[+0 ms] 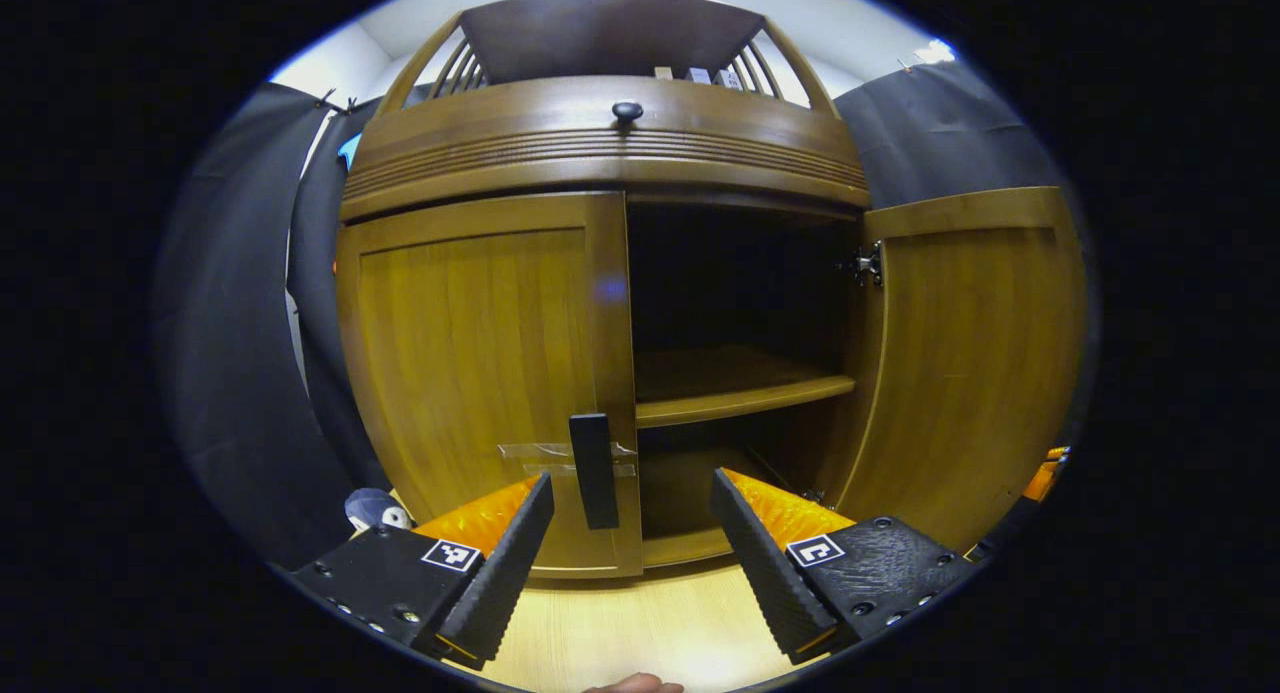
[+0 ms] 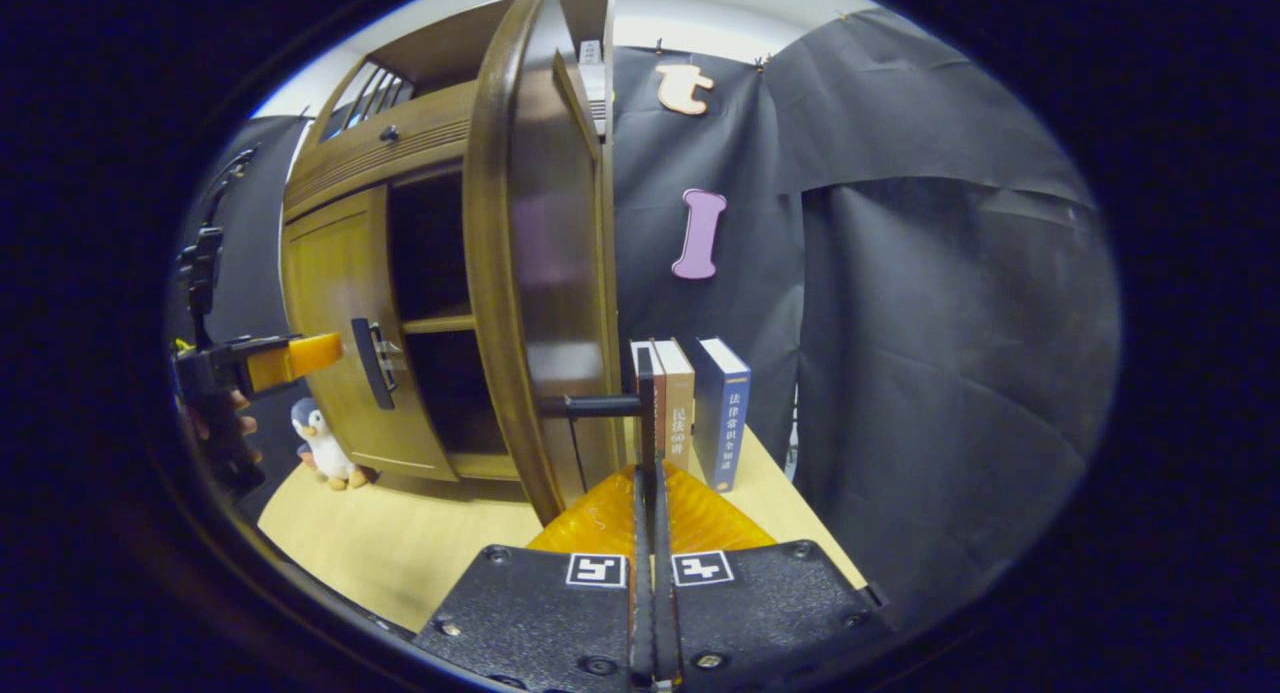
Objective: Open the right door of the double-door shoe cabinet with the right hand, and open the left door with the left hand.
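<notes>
Left gripper view | doors: 2 (right door point(image 1: 970, 363) open, left door point(image 1: 480, 373) shut)

Toy penguin point(image 2: 322, 443) on the table point(image 2: 400, 543); three upright books point(image 2: 700, 403) beside.

Ahead of your left gripper, the cabinet point(image 1: 480, 353) is honey-brown wood with a black handle point(image 1: 594, 470) and a black knob point(image 1: 627, 111). Beyond your right gripper stand a tan book point(image 2: 678, 398) and a navy one point(image 2: 728, 413); the penguin toy point(image 2: 322, 443) is white and grey.
</notes>
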`<state>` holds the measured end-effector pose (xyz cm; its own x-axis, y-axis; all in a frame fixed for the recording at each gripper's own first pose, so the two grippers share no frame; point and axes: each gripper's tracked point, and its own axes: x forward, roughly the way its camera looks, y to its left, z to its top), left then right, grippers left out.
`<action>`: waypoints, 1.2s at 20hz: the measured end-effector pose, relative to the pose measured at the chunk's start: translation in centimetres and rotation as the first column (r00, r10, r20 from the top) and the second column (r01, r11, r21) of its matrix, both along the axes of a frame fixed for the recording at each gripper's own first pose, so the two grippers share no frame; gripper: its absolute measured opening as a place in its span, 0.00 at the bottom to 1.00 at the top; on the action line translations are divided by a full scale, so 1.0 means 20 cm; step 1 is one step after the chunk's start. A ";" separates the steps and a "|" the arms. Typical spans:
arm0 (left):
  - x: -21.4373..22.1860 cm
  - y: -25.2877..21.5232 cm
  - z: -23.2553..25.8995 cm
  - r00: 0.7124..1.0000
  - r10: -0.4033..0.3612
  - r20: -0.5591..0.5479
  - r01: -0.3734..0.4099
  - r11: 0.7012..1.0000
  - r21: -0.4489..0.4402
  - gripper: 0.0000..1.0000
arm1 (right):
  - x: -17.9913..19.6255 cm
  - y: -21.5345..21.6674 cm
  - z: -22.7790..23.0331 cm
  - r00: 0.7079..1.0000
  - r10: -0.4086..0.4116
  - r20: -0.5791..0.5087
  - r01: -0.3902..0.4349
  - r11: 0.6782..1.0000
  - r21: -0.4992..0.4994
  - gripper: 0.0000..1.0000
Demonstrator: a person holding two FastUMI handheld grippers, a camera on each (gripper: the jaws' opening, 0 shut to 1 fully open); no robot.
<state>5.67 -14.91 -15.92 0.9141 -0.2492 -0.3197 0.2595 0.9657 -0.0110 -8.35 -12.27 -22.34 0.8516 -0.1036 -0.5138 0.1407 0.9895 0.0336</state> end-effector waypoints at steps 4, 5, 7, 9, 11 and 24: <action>0.12 0.03 -0.10 0.999 0.035 -0.008 -0.035 0.999 -0.009 0.95 | -0.02 -0.04 0.01 0.999 -0.036 0.002 0.036 0.999 -0.010 0.04; 0.15 0.04 -0.13 0.999 0.041 -0.015 -0.041 0.999 -0.005 0.95 | -0.02 -0.06 0.02 0.999 -0.053 0.007 0.053 0.998 -0.016 0.04; 0.20 0.03 -0.19 0.999 0.044 -0.032 -0.044 0.999 0.000 0.95 | -0.03 -0.09 0.03 0.997 -0.079 0.015 0.080 0.997 -0.013 0.04; 0.28 0.04 -0.24 0.998 0.054 -0.037 -0.054 0.998 0.013 0.94 | -0.03 -0.08 0.06 0.997 -0.076 0.026 0.076 0.997 0.005 0.04; 0.33 0.03 -0.28 0.998 0.053 -0.044 -0.053 0.999 0.015 0.94 | -0.04 -0.08 0.09 0.997 -0.061 0.044 0.061 0.998 -0.002 0.04; 0.49 0.02 -0.33 0.999 0.051 -0.012 -0.051 0.999 0.020 0.44 | -0.15 0.06 0.16 0.996 0.008 0.087 -0.012 0.999 0.048 0.04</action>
<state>15.50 -14.52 -22.53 0.9213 -0.1962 -0.3356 0.2101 0.9777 0.0053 -11.30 -11.13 -19.15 0.8938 -0.0718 -0.4426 0.1253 0.9878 0.0927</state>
